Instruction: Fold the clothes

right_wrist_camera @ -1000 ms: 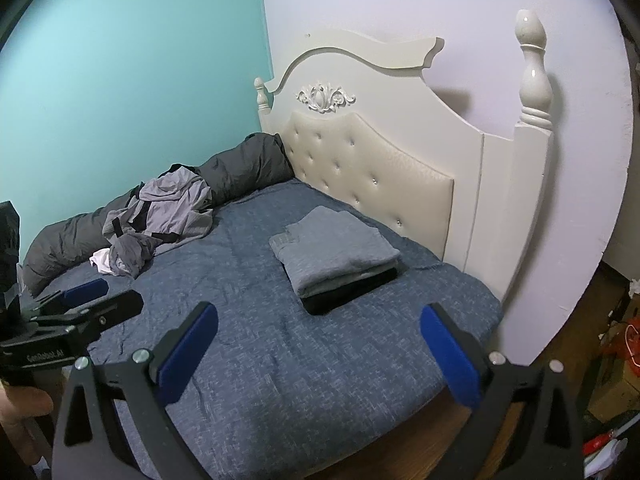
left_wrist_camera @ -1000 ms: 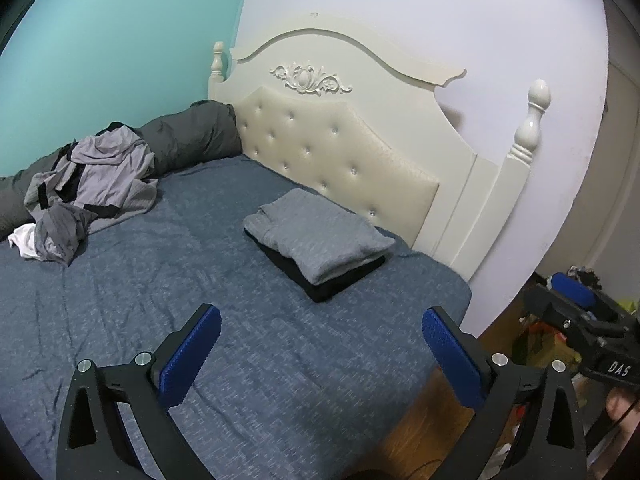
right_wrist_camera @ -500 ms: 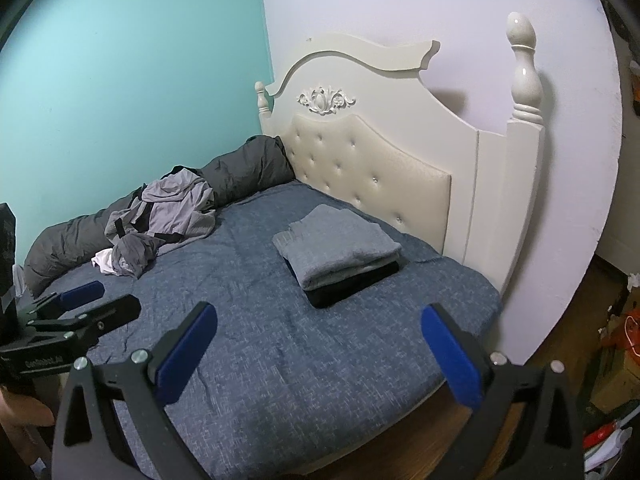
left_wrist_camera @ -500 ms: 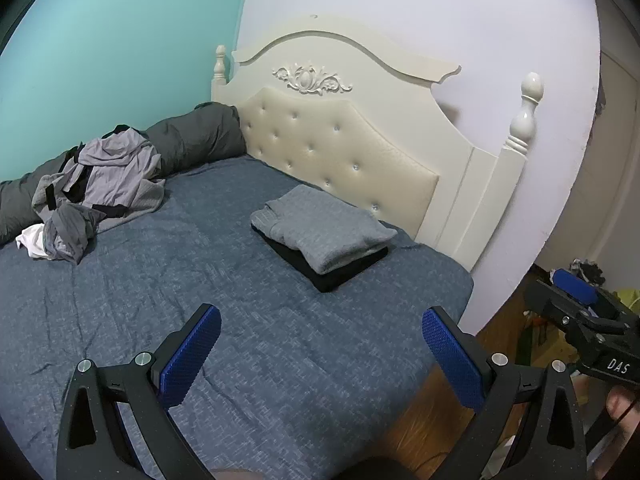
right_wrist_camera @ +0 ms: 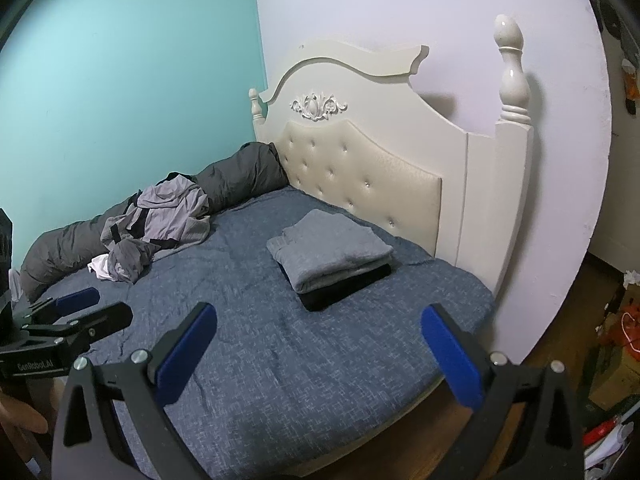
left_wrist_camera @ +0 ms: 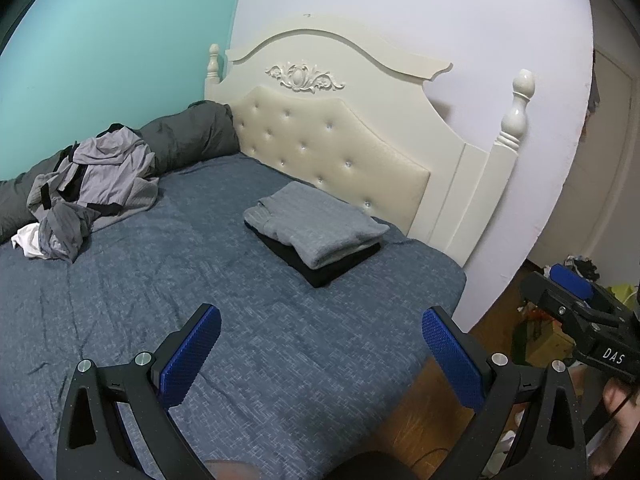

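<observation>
Left wrist view: left gripper jaws spread, empty. Unfolded clothes pile is seen far-left on the bed, well apart.

Right wrist view: right gripper jaws spread, empty. The pile lies far-left; the left gripper is judged nearer.

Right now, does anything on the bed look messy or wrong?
Yes. A crumpled heap of grey, black and white clothes lies unfolded at the far side of the blue bed cover, against the long dark grey rolled quilt. The neat folded grey and black stack near the cream headboard looks fine.
</observation>
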Demonstrator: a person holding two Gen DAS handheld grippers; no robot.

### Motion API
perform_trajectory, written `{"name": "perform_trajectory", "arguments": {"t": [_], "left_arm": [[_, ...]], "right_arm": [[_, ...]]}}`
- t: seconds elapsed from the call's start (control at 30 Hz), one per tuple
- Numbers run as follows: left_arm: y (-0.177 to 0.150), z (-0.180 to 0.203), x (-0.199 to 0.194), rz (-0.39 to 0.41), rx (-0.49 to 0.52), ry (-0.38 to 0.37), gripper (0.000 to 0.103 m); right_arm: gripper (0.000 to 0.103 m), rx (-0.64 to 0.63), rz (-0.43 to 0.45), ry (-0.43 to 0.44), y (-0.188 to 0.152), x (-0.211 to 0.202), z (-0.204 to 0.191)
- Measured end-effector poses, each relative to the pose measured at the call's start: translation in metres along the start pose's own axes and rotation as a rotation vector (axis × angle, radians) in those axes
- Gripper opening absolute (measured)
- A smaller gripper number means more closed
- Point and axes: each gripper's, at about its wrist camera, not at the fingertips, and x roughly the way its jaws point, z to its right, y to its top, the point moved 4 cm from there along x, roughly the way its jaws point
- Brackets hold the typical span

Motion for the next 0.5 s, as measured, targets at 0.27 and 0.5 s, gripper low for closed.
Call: {"name": "perform_trajectory", "arguments": {"t": [0.27,0.5], "left_arm": [[-0.001,-0.003,-0.004,0.005,-0.004,0.006,0.103],[-0.002,-0.005,-0.007,0.012,-0.01,0.008,0.103]], "right_arm": [[0.103,0.005,-0.013,0.0,-0.007,0.002,-0.003],[0.103,-0.009,-0.01,-0.011,-0.012,0.0,-0.004]]}}
